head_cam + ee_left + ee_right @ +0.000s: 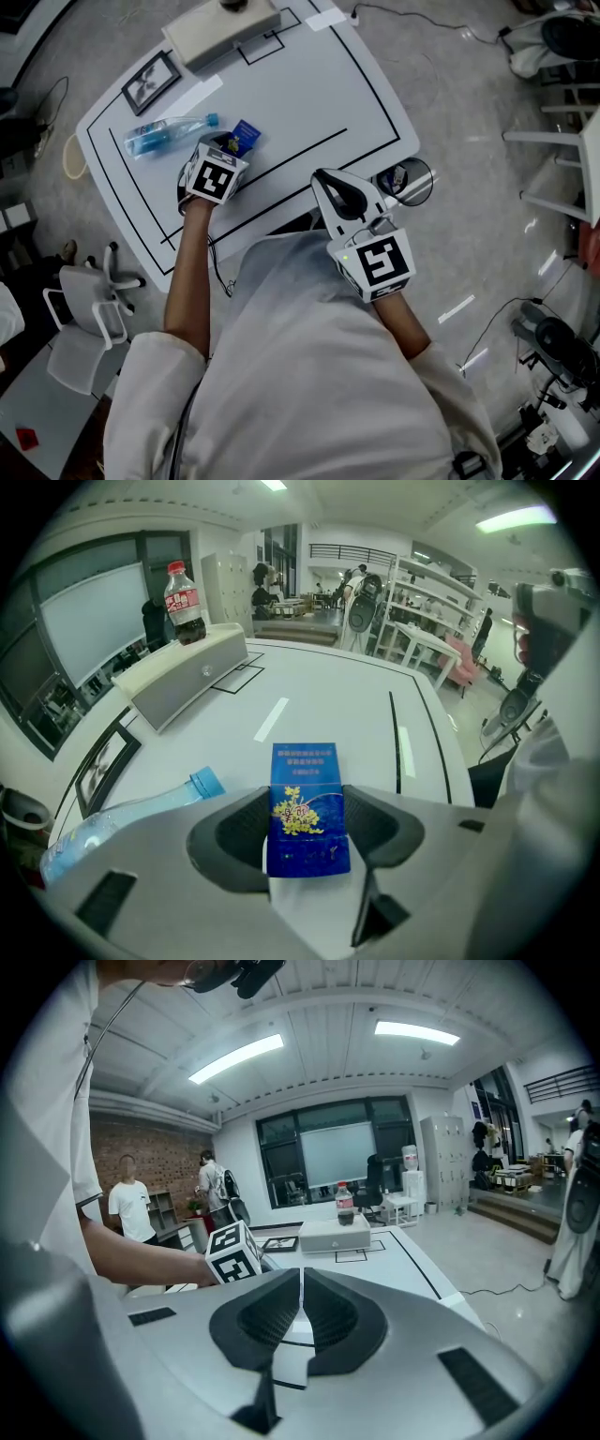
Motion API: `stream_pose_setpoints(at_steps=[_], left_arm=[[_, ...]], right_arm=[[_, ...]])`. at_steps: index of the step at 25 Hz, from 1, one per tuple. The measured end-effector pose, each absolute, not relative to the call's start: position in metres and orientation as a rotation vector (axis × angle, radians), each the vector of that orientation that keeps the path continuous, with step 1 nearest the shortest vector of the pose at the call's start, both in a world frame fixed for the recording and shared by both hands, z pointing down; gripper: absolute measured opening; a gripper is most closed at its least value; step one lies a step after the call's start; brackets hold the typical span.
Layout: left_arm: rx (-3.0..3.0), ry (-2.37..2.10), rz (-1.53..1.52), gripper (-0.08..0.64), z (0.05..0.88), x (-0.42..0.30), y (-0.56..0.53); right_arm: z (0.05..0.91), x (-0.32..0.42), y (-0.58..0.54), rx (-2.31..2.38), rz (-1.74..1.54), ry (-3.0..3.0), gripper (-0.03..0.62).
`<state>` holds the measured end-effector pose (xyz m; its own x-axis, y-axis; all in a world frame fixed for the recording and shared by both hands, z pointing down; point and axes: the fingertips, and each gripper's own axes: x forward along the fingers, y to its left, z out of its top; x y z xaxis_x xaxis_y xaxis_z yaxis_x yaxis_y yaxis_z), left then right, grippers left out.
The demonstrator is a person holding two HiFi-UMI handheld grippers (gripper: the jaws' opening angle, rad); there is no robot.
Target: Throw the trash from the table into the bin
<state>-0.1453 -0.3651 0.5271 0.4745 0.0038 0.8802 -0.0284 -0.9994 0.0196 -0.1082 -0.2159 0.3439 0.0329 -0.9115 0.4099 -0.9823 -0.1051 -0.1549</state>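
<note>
Head view: a person leans over a white surface (pixel 309 84) marked with black lines. The left hand-held gripper (pixel 230 150) is clamped on a blue packet (pixel 246 135) at about 11 o'clock from the frame's centre. The job of binning the trash looks barely begun. The packet is gripped but not yet at any bin, and a clear plastic bottle (pixel 164 134) lies on its side at the packet's 9 o'clock, untouched. A round container (pixel 408 181) off the surface's edge, at 3 o'clock of the right hand-held gripper (pixel 330 183), may be the bin, though that is uncertain. The left gripper view shows the packet (pixel 307 803) as a flat, rectangular box, deep blue with yellow flowers and pale print, pinched by its long sides. Whether it has cleared the surface cannot be told. The right hand-held gripper's jaws are pressed together on nothing.
</note>
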Motion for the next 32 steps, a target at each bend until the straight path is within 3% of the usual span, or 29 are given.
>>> stream_pose_setpoints(at_steps=[32], left_arm=[[2.734, 0.086, 1.444, 0.244, 0.493, -0.073, -0.270]], right_arm=[[0.344, -0.030, -0.146, 2.259, 0.652, -1.894, 0.025]])
